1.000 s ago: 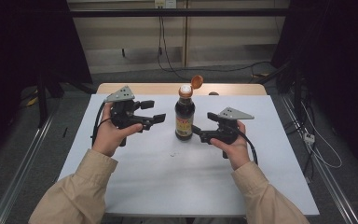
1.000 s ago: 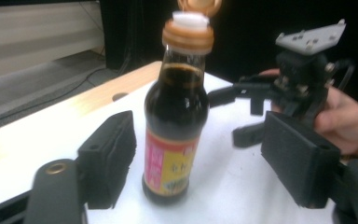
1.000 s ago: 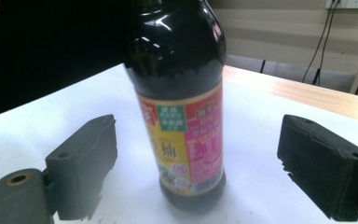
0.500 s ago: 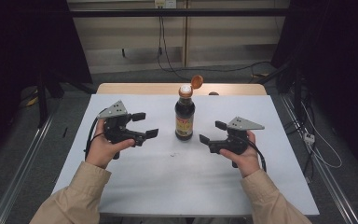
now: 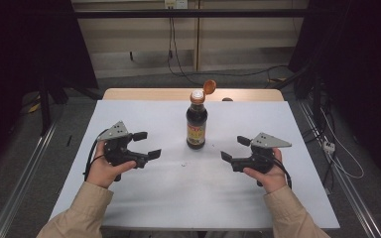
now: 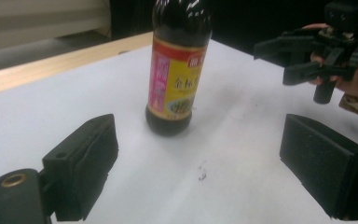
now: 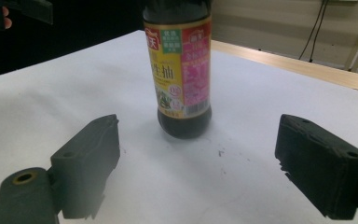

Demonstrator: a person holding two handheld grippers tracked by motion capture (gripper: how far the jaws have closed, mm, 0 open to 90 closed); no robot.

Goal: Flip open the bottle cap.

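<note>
While hovering just above the white table sheet (image 5: 144, 198), left black two-jaw gripper (image 5: 146, 145) spreading jaws wide, gripping nothing. Standing upright between both, well apart: dark glass sauce bottle (image 5: 197, 121), orange flip cap (image 5: 209, 87) seemingly hanging open. Right black gripper (image 5: 234, 148) likewise gaping, empty. Probably calling next for steadying the bottle, pressing the cap down.

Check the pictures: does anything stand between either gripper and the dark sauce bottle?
Nothing visible does. Bare white table separates the bottle from the left gripper and the right gripper, both with jaws open toward it.
</note>
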